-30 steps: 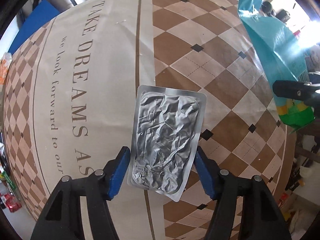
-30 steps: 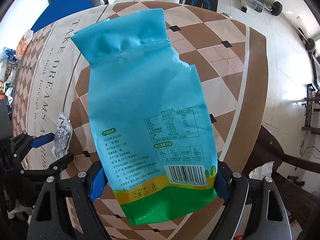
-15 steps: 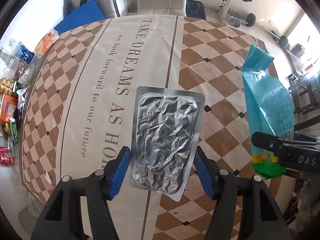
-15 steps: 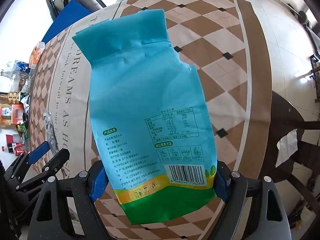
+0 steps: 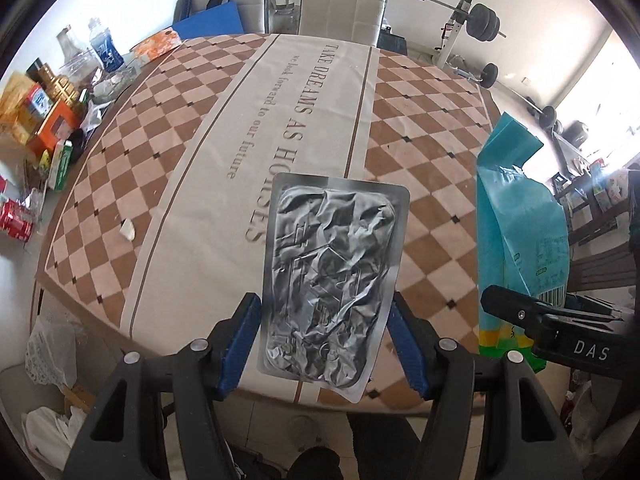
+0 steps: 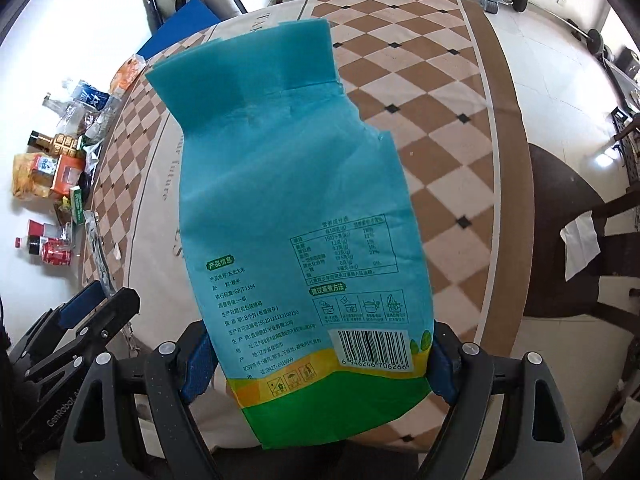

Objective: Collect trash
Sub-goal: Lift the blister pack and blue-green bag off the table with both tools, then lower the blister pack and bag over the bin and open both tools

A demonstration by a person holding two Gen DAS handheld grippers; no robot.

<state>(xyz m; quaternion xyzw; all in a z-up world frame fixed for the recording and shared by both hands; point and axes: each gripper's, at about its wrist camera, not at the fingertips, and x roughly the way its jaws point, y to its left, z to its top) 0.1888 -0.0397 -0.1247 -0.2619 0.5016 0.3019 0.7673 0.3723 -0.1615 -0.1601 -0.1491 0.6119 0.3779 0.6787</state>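
My left gripper is shut on a crumpled silver foil pouch and holds it up above the near edge of the table. My right gripper is shut on an empty blue rice bag with a green and yellow bottom, also held above the table. The blue bag shows at the right of the left wrist view, with the right gripper's finger in front of it. The left gripper shows at the lower left of the right wrist view, with the pouch seen edge-on.
The table wears a brown-checked cloth with printed text. A small white scrap lies near its left edge. Bottles, boxes and cans crowd the floor at left. Chairs stand beyond; a dark chair at right.
Both grippers have pulled back and up from the table with their items, so more of the table and room shows. The grip on the pouch and bag is unchanged.
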